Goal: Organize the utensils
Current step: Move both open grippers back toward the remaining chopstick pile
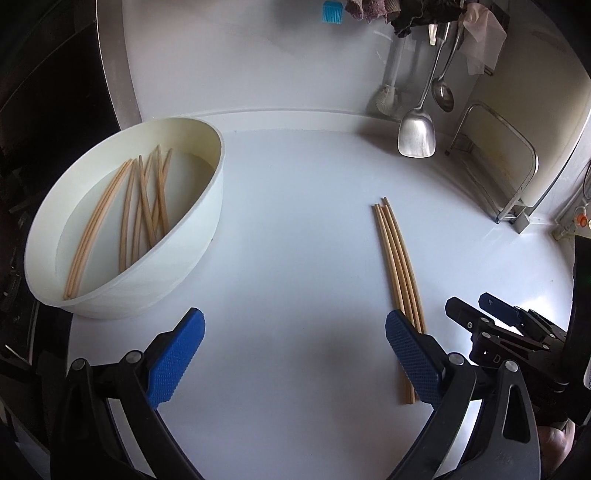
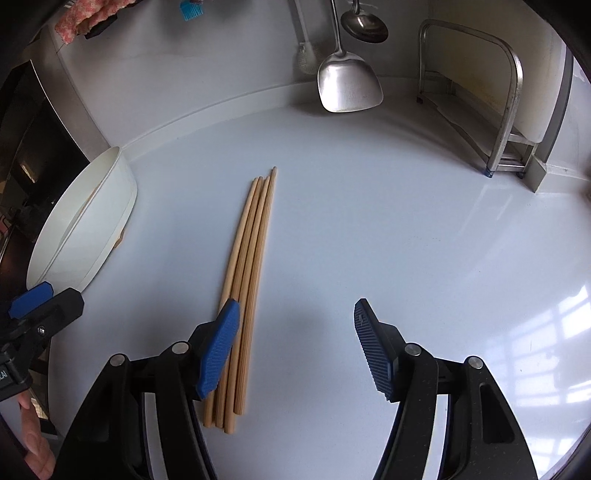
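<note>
Four wooden chopsticks (image 2: 247, 295) are lying side by side on the white countertop (image 2: 406, 221), their thin tips pointing toward the far wall and their thick ends toward the near edge. The right gripper (image 2: 295, 332) is hovering low over the counter with its blue-padded jaws standing apart and nothing between them; its left finger is sitting over the left edge of the bundle, though whether it is touching the wood cannot be told. The left gripper (image 1: 295, 350) is hanging just to the left of it, its jaws also wide apart and empty, with its right finger overlapping the near part of the same chopsticks (image 1: 400, 280) in its own view. Far to the left, a white bowl (image 1: 177, 258) is resting tilted on the counter, and inside it a loose heap of more wooden chopsticks (image 1: 144, 210) is lying crossed over one another. Against the far wall a steel spatula (image 2: 347, 85) and a ladle (image 2: 364, 26) are hanging, beside a white brush (image 1: 388, 98), and at the far right a metal rack (image 2: 509, 110) is standing with a white board leaning in it. A blue silicone brush (image 2: 190, 11) is showing high on the wall near some cloths.
</note>
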`<control>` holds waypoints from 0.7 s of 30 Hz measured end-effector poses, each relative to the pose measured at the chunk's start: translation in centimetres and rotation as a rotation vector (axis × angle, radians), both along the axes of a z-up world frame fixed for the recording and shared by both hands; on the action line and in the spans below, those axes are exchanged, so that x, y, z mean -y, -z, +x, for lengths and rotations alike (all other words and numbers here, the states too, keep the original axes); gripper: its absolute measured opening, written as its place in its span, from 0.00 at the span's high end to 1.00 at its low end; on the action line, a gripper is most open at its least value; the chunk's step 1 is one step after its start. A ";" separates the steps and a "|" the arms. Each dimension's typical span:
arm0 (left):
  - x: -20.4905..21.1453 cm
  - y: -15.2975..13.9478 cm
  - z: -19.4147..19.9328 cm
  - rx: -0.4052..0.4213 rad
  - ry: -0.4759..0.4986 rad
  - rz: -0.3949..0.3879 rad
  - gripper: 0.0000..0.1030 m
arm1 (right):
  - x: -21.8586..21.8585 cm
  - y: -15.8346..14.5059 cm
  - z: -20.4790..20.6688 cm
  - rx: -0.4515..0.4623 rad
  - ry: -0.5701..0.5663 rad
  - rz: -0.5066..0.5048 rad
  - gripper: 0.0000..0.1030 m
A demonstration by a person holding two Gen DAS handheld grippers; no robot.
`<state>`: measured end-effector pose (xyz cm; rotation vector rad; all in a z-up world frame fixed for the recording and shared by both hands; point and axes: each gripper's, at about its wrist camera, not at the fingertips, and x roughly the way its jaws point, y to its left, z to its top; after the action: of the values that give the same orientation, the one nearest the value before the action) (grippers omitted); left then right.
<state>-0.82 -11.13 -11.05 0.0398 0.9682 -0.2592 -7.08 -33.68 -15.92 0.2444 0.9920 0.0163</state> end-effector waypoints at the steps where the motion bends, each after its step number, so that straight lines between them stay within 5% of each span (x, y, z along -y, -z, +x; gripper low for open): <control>1: 0.0 0.4 0.2 -0.002 0.002 -0.011 0.06 | -0.1 0.1 0.2 0.010 0.004 -0.008 0.40; 21: -0.3 3.3 1.6 -0.043 0.003 -0.009 0.06 | -1.2 2.5 3.2 -0.005 0.027 -0.084 0.40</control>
<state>0.78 -10.87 -14.35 0.0274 1.0092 -0.2687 -3.91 -32.45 -18.46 0.1811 0.9919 -0.0503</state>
